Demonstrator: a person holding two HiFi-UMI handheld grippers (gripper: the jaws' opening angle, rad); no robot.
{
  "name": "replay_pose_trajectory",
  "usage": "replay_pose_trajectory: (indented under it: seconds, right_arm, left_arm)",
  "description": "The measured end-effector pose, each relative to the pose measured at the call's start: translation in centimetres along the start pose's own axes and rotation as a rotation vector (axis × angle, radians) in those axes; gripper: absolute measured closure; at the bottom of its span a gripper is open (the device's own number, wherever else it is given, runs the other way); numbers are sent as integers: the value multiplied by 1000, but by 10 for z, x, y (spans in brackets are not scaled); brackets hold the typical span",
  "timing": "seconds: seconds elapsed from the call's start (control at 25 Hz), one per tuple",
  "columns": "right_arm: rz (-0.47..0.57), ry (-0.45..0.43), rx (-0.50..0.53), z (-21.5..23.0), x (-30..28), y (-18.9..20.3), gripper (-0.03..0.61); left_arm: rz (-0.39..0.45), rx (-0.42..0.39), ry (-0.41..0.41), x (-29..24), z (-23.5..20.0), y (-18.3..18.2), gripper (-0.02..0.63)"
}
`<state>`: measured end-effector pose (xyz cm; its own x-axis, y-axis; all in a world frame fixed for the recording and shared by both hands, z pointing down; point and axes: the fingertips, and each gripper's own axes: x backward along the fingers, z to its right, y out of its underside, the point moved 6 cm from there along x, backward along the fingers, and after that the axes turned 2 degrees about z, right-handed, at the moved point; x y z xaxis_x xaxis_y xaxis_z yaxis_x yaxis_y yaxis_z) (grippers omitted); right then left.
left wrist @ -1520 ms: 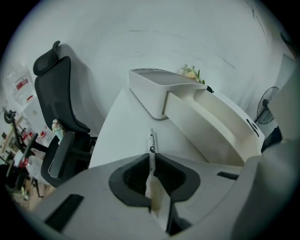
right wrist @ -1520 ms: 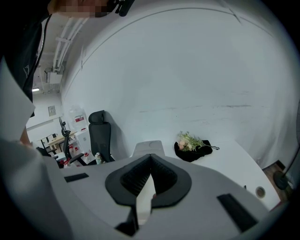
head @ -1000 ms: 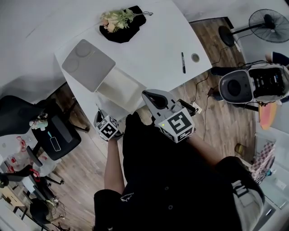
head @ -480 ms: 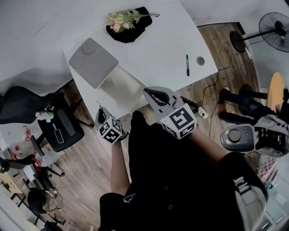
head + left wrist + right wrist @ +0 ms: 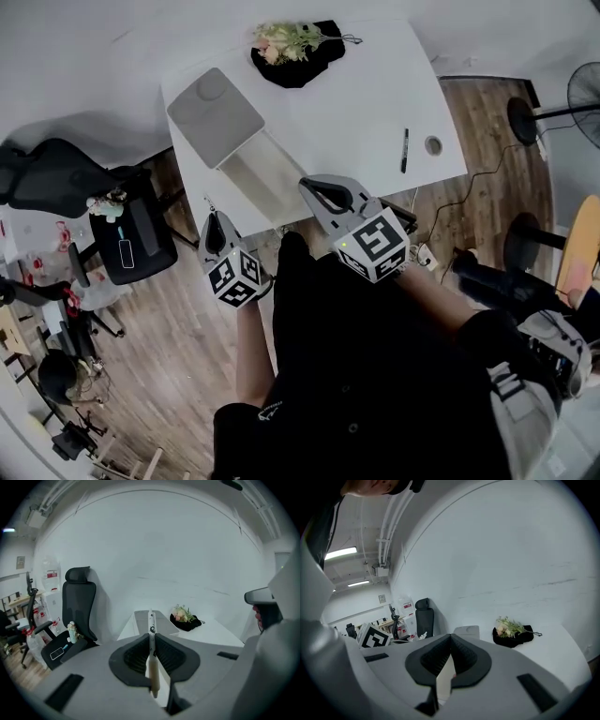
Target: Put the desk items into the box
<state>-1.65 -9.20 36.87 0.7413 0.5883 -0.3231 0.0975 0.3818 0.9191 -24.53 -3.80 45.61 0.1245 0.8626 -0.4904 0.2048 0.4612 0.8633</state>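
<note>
On the white desk (image 5: 356,103) stands an open box (image 5: 242,161) with its grey lid (image 5: 216,117) swung back. A black pen (image 5: 404,150) and a small round item (image 5: 432,145) lie near the desk's right edge. A flower bunch on black cloth (image 5: 295,45) sits at the far side. My left gripper (image 5: 215,232) hovers off the desk's front edge, shut on a thin white pen-like stick (image 5: 150,620) that pokes past its tips. My right gripper (image 5: 323,190) hangs over the front edge beside the box, jaws together and empty (image 5: 450,641).
A black office chair (image 5: 131,239) holding a phone and a small figure stands left of the desk, with another dark chair (image 5: 42,178) behind it. Cables (image 5: 450,202) trail on the wooden floor at the right, and a fan base (image 5: 517,120) stands beyond them. A white wall backs the desk.
The head view has swung, so the desk now sits further right and higher. Both grippers stay by the desk's front edge; the left one sits a little lower, still holding the stick.
</note>
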Motion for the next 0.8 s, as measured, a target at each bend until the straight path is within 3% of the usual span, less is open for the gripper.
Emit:
replay_pose_trajectory:
  seconds: [0.4,0.8]
  right_arm:
    - [20,-114,46,8,7,-9,580]
    - [38,-184,85,22,15,-16,580]
  left_arm:
    - [175,-4,-6,60,44,-35,568]
    - [257,-14,-24,97,83,-42,568]
